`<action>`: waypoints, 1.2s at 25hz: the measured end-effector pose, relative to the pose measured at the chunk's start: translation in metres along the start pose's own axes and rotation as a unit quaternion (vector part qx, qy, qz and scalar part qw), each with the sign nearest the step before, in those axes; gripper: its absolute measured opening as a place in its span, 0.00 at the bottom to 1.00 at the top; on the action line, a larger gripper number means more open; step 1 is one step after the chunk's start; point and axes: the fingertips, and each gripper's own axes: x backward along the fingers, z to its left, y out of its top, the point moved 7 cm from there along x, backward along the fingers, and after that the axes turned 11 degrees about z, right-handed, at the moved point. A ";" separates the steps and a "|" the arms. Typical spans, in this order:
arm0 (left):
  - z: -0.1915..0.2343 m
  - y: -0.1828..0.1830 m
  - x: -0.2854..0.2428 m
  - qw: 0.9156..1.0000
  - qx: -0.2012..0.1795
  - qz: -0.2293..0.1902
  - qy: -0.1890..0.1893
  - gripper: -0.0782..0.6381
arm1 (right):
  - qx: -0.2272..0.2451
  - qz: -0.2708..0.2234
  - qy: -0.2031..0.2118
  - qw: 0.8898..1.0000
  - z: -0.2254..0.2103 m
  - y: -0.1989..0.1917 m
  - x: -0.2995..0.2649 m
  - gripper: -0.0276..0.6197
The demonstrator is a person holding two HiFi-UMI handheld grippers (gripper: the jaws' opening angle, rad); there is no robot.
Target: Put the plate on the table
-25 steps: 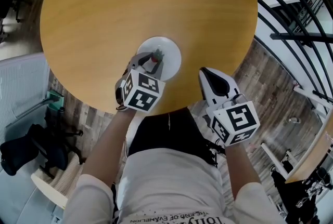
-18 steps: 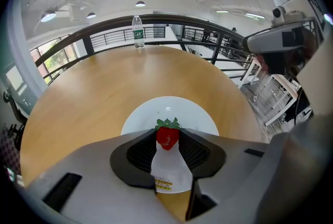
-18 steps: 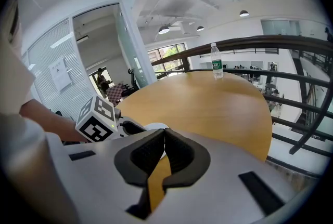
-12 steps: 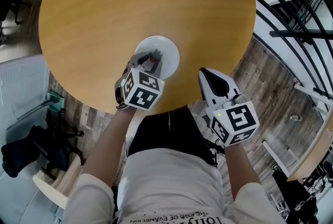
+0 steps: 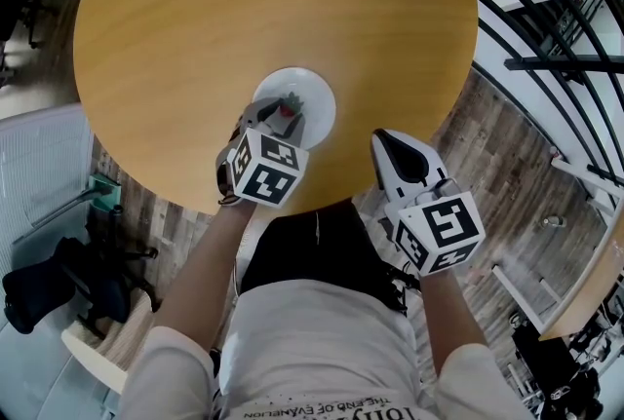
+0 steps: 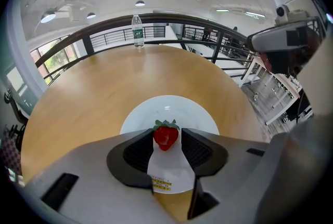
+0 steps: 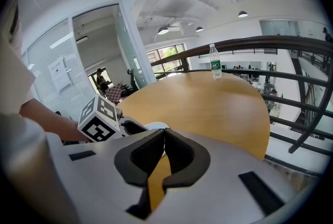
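Observation:
A white plate (image 5: 314, 95) (image 6: 171, 108) lies flat near the front edge of the round wooden table (image 5: 244, 9). On the plate sits a red strawberry (image 6: 165, 135) (image 5: 289, 108). My left gripper (image 5: 283, 116) (image 6: 167, 132) points steeply down over the plate's near side, its tips on either side of the strawberry. Its jaws have just been opening, and a thin gap shows beside the fruit. My right gripper (image 5: 385, 137) (image 7: 164, 132) hovers off the table's front edge, to the right of the plate, shut on nothing.
A water bottle (image 6: 137, 30) (image 7: 215, 68) stands at the table's far edge. A black railing (image 5: 546, 67) curves round the right side. Below the table on the left are a dark bag and a chair (image 5: 39, 286). The person's lap lies directly under both grippers.
The left gripper's jaws stand slightly wider round the strawberry than before. Both hands and the plate have kept their places.

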 end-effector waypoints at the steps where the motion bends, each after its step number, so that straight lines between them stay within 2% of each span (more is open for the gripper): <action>1: 0.000 0.000 0.000 1.000 -0.001 0.000 0.000 0.37 | 0.000 0.000 0.000 1.000 0.001 0.000 0.000 0.08; 12: -0.004 -0.002 0.013 1.000 -0.002 -0.012 0.007 0.39 | 0.009 -0.004 0.003 1.000 0.007 0.001 0.006 0.08; 16: -0.006 0.000 0.030 0.999 0.000 -0.036 0.012 0.39 | 0.015 -0.006 0.004 1.000 0.012 0.002 0.009 0.08; 20: -0.010 -0.004 0.055 0.997 0.028 -0.069 0.002 0.39 | 0.022 -0.008 0.006 1.000 0.020 0.004 0.016 0.08; 22: -0.012 -0.010 0.070 0.995 0.043 -0.086 -0.006 0.34 | 0.024 -0.007 0.008 1.000 0.025 0.004 0.023 0.08; 26: -0.013 -0.019 0.100 0.992 0.043 -0.118 0.010 0.23 | 0.037 -0.016 0.009 0.999 0.030 0.009 0.034 0.08; 30: -0.020 -0.030 0.131 0.989 0.052 -0.140 0.017 0.17 | 0.043 -0.026 0.010 0.999 0.038 0.012 0.051 0.08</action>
